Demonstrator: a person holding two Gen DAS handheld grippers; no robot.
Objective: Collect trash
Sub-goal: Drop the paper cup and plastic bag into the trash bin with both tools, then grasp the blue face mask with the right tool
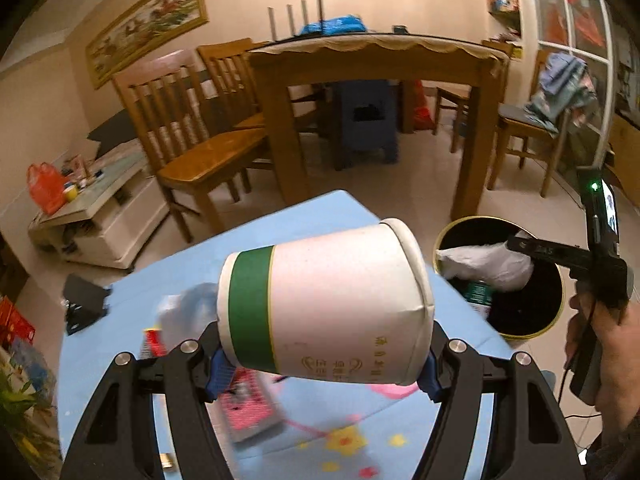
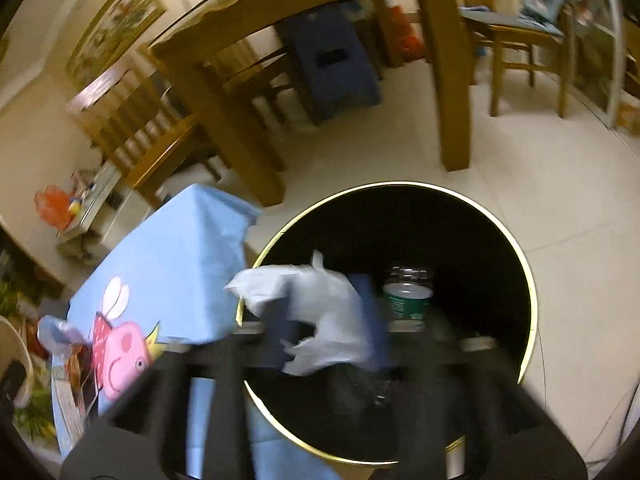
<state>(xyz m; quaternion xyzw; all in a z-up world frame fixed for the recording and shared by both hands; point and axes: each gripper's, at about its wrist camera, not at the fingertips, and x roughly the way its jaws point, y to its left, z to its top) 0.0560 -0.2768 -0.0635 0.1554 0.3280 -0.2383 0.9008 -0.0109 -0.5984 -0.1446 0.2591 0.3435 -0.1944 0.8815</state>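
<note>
The left gripper (image 1: 324,364) holds the cup (image 1: 326,306) sideways between its fingers, above the table (image 1: 280,220). The right gripper (image 2: 326,324) pinches a tissue (image 2: 320,312) over the bin (image 2: 532,292). The round cup may slip out.

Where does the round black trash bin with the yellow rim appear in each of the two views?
Left wrist: round black trash bin, right of centre, beyond the blue tablecloth.
Right wrist: bin fills lower centre, below the gripper.
Shared landmark: crumpled white paper over its opening.
</note>
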